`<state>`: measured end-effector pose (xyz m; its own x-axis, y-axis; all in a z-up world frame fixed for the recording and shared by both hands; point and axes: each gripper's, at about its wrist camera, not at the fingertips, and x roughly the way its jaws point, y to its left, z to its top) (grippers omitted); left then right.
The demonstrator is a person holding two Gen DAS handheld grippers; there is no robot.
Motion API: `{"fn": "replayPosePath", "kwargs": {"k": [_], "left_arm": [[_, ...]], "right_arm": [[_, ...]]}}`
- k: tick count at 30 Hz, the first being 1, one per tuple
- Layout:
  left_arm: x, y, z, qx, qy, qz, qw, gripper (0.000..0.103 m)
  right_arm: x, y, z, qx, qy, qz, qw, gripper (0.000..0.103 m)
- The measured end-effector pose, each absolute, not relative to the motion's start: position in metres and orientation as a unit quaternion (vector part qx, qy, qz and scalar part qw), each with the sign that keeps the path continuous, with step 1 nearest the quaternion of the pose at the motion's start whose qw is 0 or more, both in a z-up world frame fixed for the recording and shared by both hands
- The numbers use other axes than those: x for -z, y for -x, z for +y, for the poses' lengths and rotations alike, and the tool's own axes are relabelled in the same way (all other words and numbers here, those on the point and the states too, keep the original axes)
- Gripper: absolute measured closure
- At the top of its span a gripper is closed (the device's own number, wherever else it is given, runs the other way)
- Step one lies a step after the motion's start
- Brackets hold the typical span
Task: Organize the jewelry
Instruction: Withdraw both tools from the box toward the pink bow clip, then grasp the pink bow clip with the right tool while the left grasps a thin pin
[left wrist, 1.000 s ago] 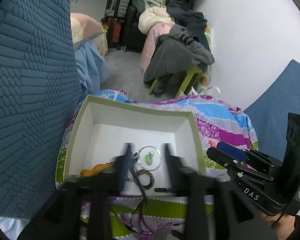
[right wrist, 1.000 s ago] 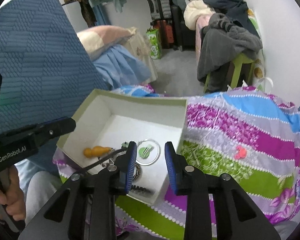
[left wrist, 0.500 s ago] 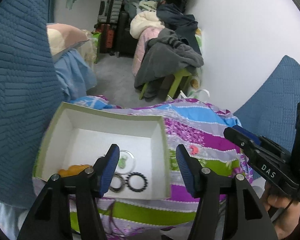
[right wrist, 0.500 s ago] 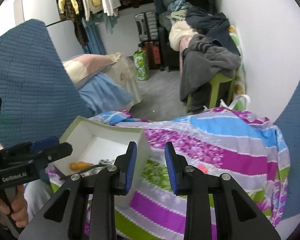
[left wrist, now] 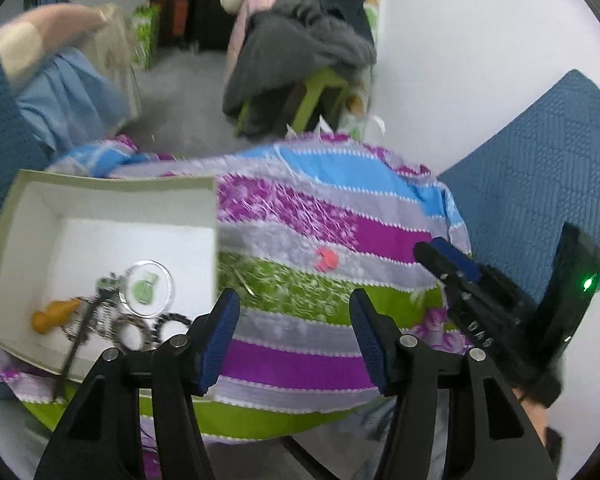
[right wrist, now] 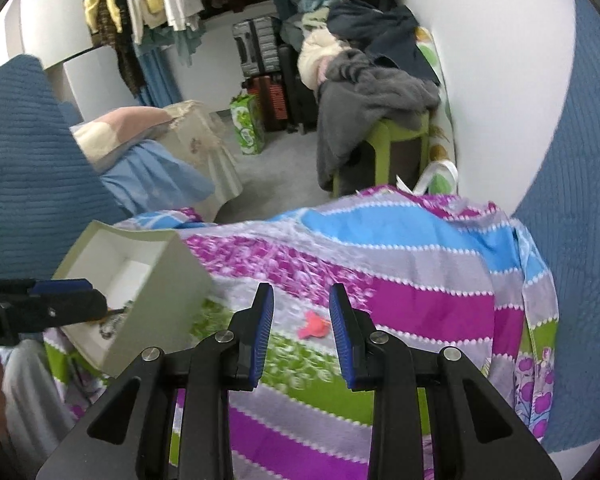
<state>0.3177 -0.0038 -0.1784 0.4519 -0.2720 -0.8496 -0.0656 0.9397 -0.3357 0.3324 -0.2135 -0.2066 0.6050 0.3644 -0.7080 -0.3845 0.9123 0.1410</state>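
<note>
A white open box [left wrist: 112, 200] sits on the striped cloth at the left. It holds a clear round case with a green piece [left wrist: 148, 288], an orange piece [left wrist: 54, 314], dark bead bracelets [left wrist: 168, 322] and a metal chain. A small pink piece [left wrist: 325, 260] lies on the cloth right of the box; it also shows in the right wrist view [right wrist: 314, 326]. My left gripper [left wrist: 294, 330] is open and empty, right of the box. My right gripper [right wrist: 301, 332] is open and empty, just in front of the pink piece. The box shows at left in the right wrist view [right wrist: 156, 276].
The striped purple, green and blue cloth [right wrist: 420, 280] covers the small table. Blue quilted cushions [right wrist: 28, 168] stand on both sides. A green stool with heaped clothes [right wrist: 380, 100], suitcases and a pillow fill the room behind. A white wall is at right.
My left gripper opened, left the box and moved right over the cloth. My right gripper swung right from the box toward the pink piece.
</note>
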Motion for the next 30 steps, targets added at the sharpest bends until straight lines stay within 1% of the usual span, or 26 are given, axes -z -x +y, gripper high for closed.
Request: {"fn": "replayPosePath", "kwargs": {"k": [2,5,6,9,10,11,14,15,16,19,21,24,30], "left_arm": [[0.186,-0.334,-0.014,0.052,0.159,0.549,0.819,0.047],[0.205,-0.356,-0.017,0.042,0.181,0.590,0.786,0.047],[0.215,-0.364,-0.019,0.031,0.179,0.606,0.775,0.052],[0.231,-0.378,-0.022,0.008,0.160,0.625,0.764,0.054],[0.239,-0.381,-0.021,0.000,0.164,0.635,0.755,0.061],[0.247,-0.385,-0.021,-0.004,0.170,0.643,0.747,0.064],[0.261,-0.390,-0.024,-0.025,0.159,0.652,0.741,0.067],[0.262,-0.392,-0.027,-0.036,0.146,0.648,0.747,0.070],[0.261,-0.394,-0.032,-0.043,0.134,0.642,0.754,0.070],[0.270,-0.401,-0.039,-0.055,0.141,0.655,0.741,0.071],[0.274,-0.404,-0.047,-0.071,0.124,0.653,0.743,0.072],[0.285,-0.409,-0.057,-0.091,0.108,0.659,0.739,0.072],[0.310,-0.417,-0.050,-0.154,0.120,0.661,0.724,0.072]], "right_arm": [[0.217,-0.338,-0.220,-0.210,0.005,0.400,0.892,0.076],[0.235,-0.346,-0.226,-0.215,-0.007,0.416,0.883,0.077],[0.241,-0.349,-0.228,-0.219,-0.012,0.420,0.881,0.077],[0.257,-0.356,-0.230,-0.224,-0.019,0.432,0.873,0.077],[0.263,-0.359,-0.232,-0.226,-0.024,0.438,0.870,0.078],[0.267,-0.361,-0.233,-0.226,-0.026,0.442,0.868,0.078],[0.271,-0.365,-0.236,-0.229,-0.032,0.442,0.867,0.078],[0.272,-0.366,-0.238,-0.232,-0.037,0.443,0.865,0.078],[0.274,-0.367,-0.240,-0.234,-0.043,0.444,0.864,0.078],[0.278,-0.373,-0.241,-0.236,-0.047,0.447,0.862,0.078],[0.279,-0.376,-0.243,-0.239,-0.055,0.448,0.860,0.078],[0.281,-0.380,-0.246,-0.244,-0.061,0.450,0.857,0.078],[0.283,-0.386,-0.252,-0.253,-0.075,0.451,0.853,0.078]]}}
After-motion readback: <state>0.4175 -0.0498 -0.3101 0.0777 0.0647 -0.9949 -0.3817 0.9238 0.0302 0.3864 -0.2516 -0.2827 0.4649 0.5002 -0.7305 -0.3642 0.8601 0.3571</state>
